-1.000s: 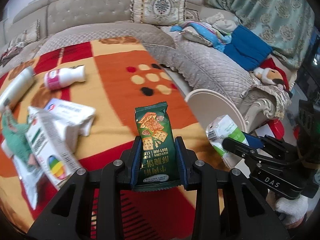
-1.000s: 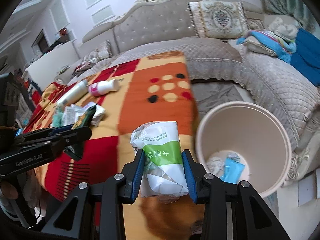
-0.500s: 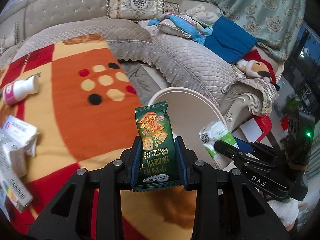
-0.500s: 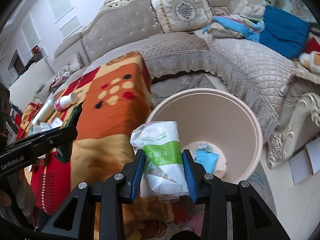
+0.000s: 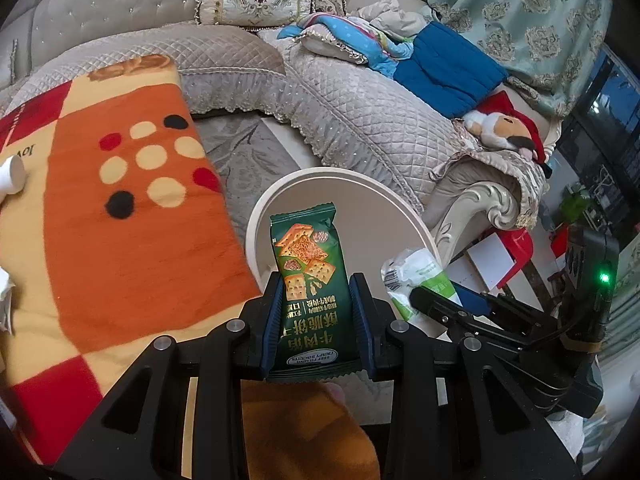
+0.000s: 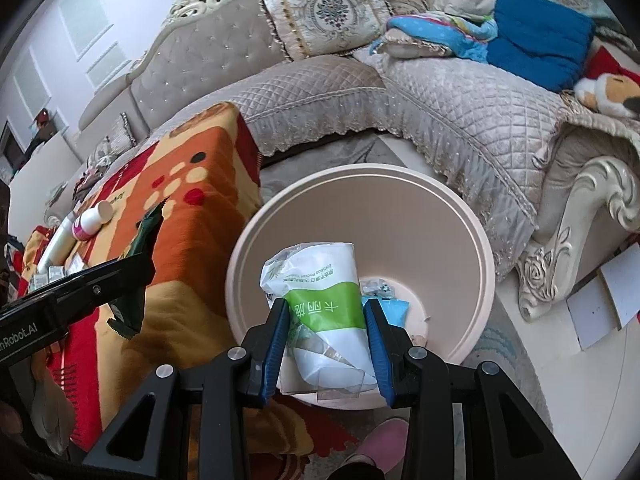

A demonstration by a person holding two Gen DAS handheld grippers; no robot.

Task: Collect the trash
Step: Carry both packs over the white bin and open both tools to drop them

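Observation:
My left gripper [image 5: 316, 292] is shut on a green biscuit packet [image 5: 310, 276] and holds it upright at the near left rim of the cream bin [image 5: 416, 220]. My right gripper [image 6: 326, 316] is shut on a white and green tissue pack [image 6: 320, 300] and holds it over the near side of the bin [image 6: 472, 240], which has a blue wrapper [image 6: 390, 308] at its bottom. The right gripper also shows in the left wrist view [image 5: 436, 300], to the right of the packet. The left gripper with its packet shows at the left of the right wrist view [image 6: 132, 276].
A table with an orange, red and yellow blanket [image 6: 188, 216] stands left of the bin, with a pink and white bottle [image 6: 90, 222] and boxes at its far end. A quilted grey sofa [image 6: 460, 108] wraps behind and right of the bin. My slipper [image 6: 378, 446] is below.
Both grippers have moved right, away from the table and over to the bin, each still holding its item. The bin now fills the middle of the right wrist view.

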